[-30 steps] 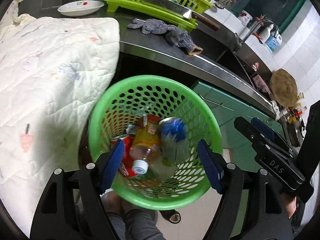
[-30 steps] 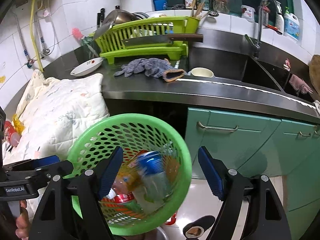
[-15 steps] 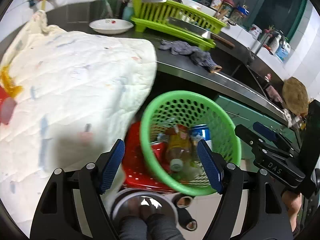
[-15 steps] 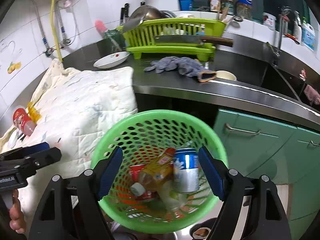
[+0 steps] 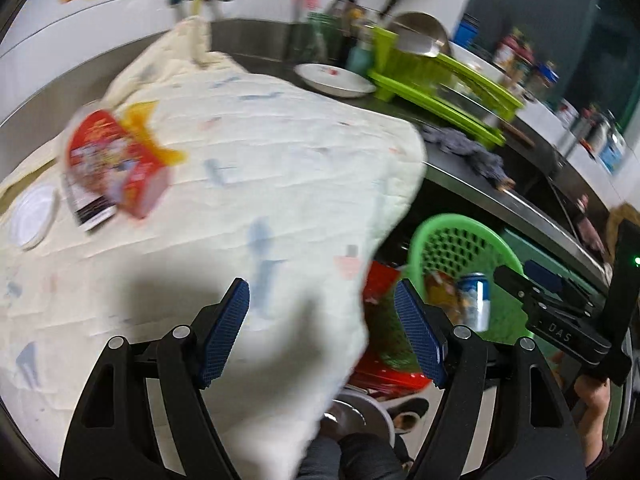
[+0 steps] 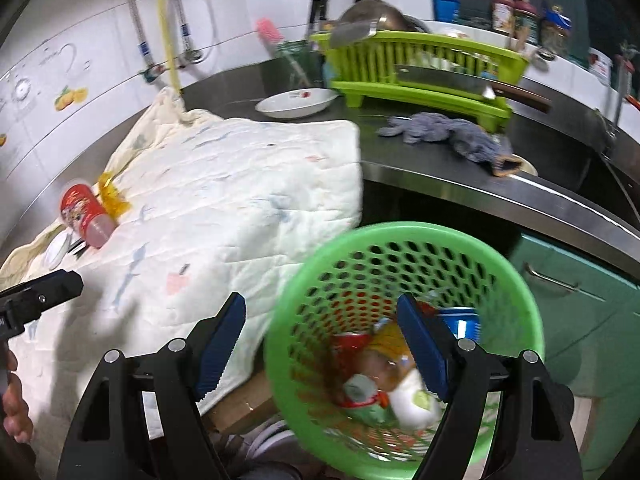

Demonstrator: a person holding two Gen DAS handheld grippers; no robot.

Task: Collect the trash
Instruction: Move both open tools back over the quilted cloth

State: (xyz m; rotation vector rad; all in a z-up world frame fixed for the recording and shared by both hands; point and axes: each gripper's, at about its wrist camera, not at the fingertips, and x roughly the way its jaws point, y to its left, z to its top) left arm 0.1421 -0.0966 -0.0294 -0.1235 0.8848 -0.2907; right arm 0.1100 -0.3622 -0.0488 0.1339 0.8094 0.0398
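Observation:
A green perforated basket [image 6: 404, 248] stands below the counter edge and holds a blue can [image 6: 460, 320], a bottle and wrappers. It also shows in the left wrist view [image 5: 452, 240]. A red snack cup [image 5: 116, 168] lies on its side on the white quilt [image 5: 260, 160] at the left, with a yellow wrapper [image 5: 148, 120] behind it and a white lid [image 5: 32, 216] beside it. The cup also shows in the right wrist view [image 6: 84, 212]. My left gripper [image 5: 322, 332] is open and empty over the quilt's near edge. My right gripper [image 6: 320, 340] is open and empty above the basket's left rim.
A dark steel counter [image 6: 440, 168] carries a green dish rack [image 6: 420, 68] with a cleaver, a white dish [image 6: 296, 104] and a grey rag [image 6: 448, 136]. Teal cabinet doors [image 6: 580, 300] stand at the right. A red crate [image 5: 380, 292] sits under the basket.
Both grippers have swung left, away from the basket and toward the quilt. The red cup, yellow wrapper and lid have come into the left wrist view. Both stay open.

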